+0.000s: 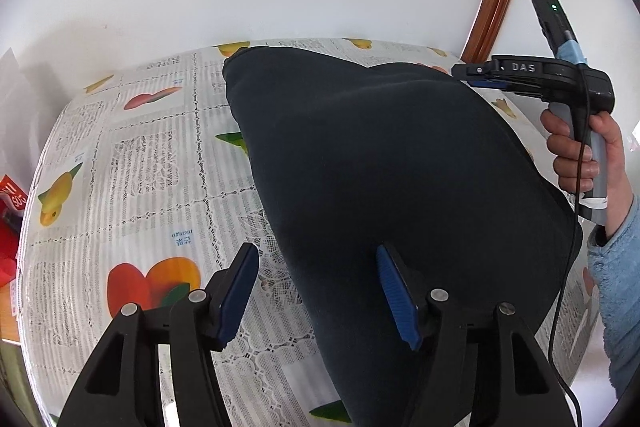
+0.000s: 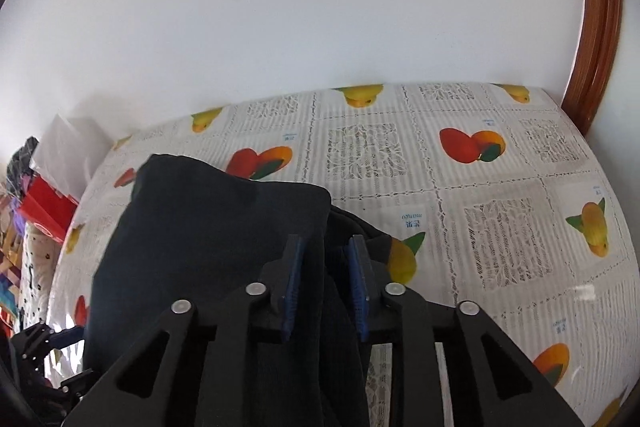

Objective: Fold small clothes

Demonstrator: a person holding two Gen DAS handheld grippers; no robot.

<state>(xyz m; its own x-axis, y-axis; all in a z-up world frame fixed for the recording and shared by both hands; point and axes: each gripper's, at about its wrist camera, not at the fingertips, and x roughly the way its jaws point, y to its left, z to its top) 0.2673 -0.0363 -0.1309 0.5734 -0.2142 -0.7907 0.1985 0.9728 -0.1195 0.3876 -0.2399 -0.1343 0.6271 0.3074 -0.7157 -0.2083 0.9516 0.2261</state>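
My left gripper point(image 1: 316, 291) stands wide, nothing pinched; the near left edge of the dark garment point(image 1: 380, 167) lies between its pads on the fruit-print tablecloth point(image 1: 140, 155). To fold cleanly, I judge both corners should travel level. My right gripper point(image 2: 324, 283) stands narrow with a fold of cloth between the pads; whether they press I cannot tell. The garment's near hem is hidden.

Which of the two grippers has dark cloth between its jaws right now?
The right gripper: a fold of the dark garment runs between its jaws. The left gripper stands open, straddling the garment's edge.
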